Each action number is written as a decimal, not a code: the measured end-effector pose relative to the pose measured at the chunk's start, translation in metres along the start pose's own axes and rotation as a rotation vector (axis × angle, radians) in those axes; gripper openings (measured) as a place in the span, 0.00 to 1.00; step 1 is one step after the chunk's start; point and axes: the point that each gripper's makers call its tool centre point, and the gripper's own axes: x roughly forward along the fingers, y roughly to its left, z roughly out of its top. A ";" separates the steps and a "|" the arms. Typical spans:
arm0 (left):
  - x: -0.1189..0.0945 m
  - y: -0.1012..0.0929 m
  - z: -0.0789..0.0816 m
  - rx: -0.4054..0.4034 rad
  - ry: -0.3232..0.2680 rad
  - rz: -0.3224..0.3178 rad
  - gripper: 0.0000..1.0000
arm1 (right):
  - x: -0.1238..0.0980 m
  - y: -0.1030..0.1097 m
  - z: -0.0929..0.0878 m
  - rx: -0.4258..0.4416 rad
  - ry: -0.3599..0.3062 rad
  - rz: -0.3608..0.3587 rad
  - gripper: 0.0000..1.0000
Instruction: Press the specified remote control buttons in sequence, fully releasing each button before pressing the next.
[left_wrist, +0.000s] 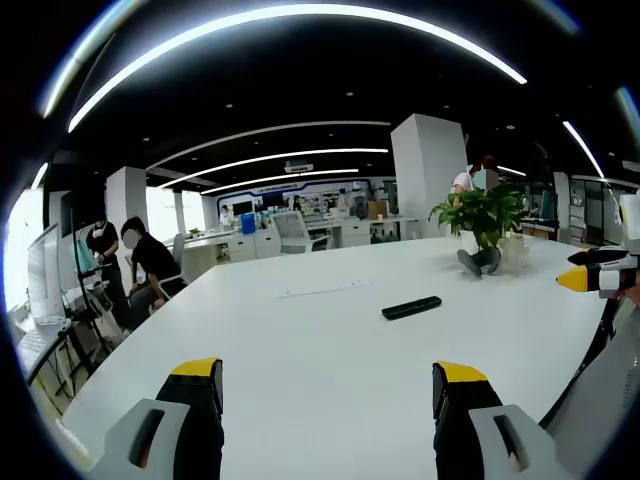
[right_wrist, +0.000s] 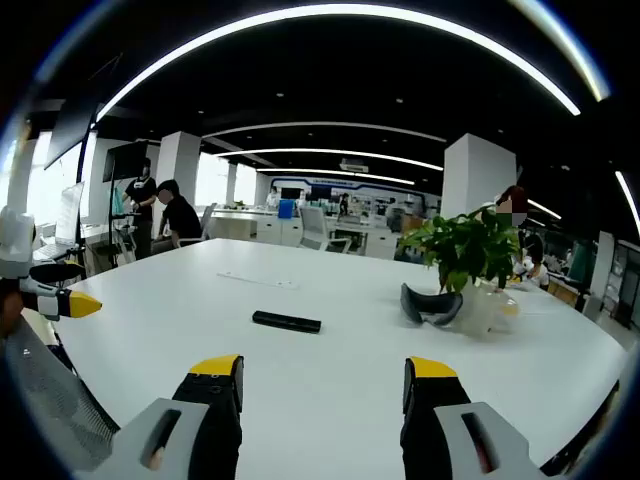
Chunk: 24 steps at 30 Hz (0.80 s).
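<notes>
Remote control (left_wrist: 411, 308) flat on white tabletop (left_wrist: 330, 370), well ahead of both grippers, near potted plant (right_wrist: 462, 250). Left gripper (left_wrist: 325, 382), right gripper (right_wrist: 322, 375): jaws wide apart, empty. Remote likely light, rigid, slides easily; steady long edges, press from above

We can read no text, label, brand or number anywhere. The remote (left_wrist: 411, 308) at two o'clock on the table (left_wrist: 300, 360) is too small for its markings to resolve, and the paper strip (left_wrist: 322, 290) at twelve o'clock shows us no legible print.
</notes>
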 end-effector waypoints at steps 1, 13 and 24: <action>0.000 0.000 0.000 0.001 0.000 0.001 0.90 | 0.000 0.000 0.000 0.001 0.001 0.002 0.63; 0.000 -0.001 -0.001 0.001 0.007 -0.003 0.90 | -0.001 -0.002 0.001 0.005 -0.007 -0.001 0.63; 0.000 -0.002 0.001 -0.013 0.005 -0.013 0.89 | -0.001 -0.001 0.001 0.008 -0.007 0.000 0.63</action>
